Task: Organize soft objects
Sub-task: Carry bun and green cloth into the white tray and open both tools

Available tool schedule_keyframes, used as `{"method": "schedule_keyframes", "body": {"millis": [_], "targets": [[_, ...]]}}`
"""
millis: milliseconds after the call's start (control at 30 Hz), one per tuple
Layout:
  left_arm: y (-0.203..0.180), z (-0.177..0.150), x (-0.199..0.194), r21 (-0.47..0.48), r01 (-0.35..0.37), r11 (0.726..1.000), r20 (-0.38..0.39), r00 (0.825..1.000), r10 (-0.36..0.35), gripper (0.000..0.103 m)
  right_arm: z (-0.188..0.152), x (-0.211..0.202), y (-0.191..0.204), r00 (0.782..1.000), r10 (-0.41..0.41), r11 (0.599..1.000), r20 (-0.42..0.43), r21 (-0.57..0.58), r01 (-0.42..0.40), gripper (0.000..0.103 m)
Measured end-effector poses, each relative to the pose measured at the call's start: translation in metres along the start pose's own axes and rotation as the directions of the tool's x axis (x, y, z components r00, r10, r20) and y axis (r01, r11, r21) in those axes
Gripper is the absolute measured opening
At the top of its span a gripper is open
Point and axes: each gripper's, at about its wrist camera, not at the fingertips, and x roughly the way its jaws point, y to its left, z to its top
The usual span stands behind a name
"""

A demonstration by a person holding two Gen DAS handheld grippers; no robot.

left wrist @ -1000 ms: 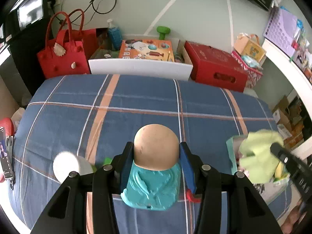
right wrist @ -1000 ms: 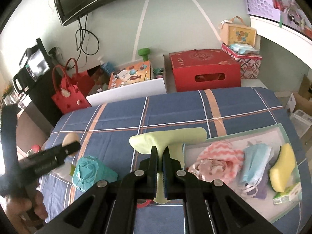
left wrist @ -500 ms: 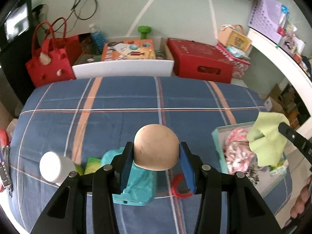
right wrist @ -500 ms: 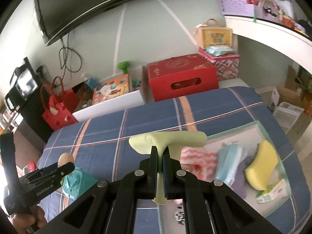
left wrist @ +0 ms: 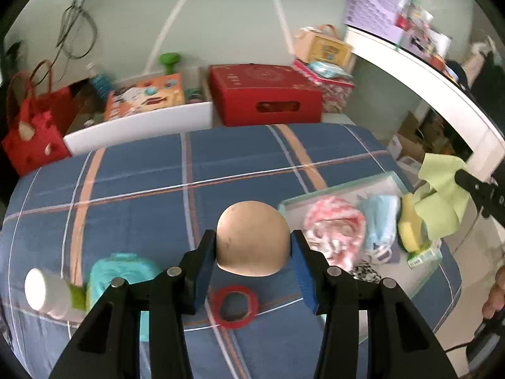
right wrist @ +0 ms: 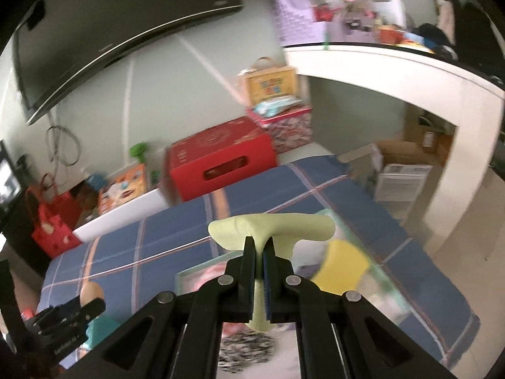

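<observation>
My left gripper (left wrist: 253,246) is shut on a tan egg-shaped soft ball (left wrist: 252,240), held above the blue plaid bed (left wrist: 142,183). To its right lies a pale tray (left wrist: 391,178) holding a pink-white knit cloth (left wrist: 331,227), a light blue mask (left wrist: 380,218) and a yellow sponge (left wrist: 407,227). My right gripper (right wrist: 259,246) is shut on a light green cloth (right wrist: 271,225), which hangs over the tray (right wrist: 202,268) above the yellow sponge (right wrist: 344,265). In the left wrist view that green cloth (left wrist: 440,202) dangles at the tray's right end.
A red tape ring (left wrist: 234,305), a teal moulded box (left wrist: 120,271) and a white-capped bottle (left wrist: 47,290) lie on the bed's near left. Beyond the bed stand a red box (left wrist: 268,94), a white bin (left wrist: 142,120), a red bag (left wrist: 28,132) and a white shelf (left wrist: 426,88).
Both grippers have swung to the right with their loads. The tray has come into fuller view, and the green cloth now hangs over its right end instead of its left edge.
</observation>
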Motion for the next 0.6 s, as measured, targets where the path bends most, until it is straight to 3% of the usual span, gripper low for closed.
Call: {"method": "schedule_keyframes", "body": {"millis": [233,467,600], "targets": [[-0.048,-0.001,0.016,0.089,0.088,0.992,-0.011,0.996,-0.088,0.049,0.0,0.011,-0.024,0.999,-0.041,0.998,-0.033,0.048,0.043,0.005],[-0.091,-0.015,0.047,0.178,0.134,0.975,-0.073,0.99,-0.123,0.049,-0.022,0.067,-0.014,0.978,-0.032,0.999,-0.205,-0.013,0.03,0.005],[-0.104,-0.022,0.062,0.213,0.143,0.967,-0.094,0.988,-0.125,0.049,-0.034,0.084,-0.014,0.964,-0.031,0.999,-0.263,-0.022,0.026,0.005]]}}
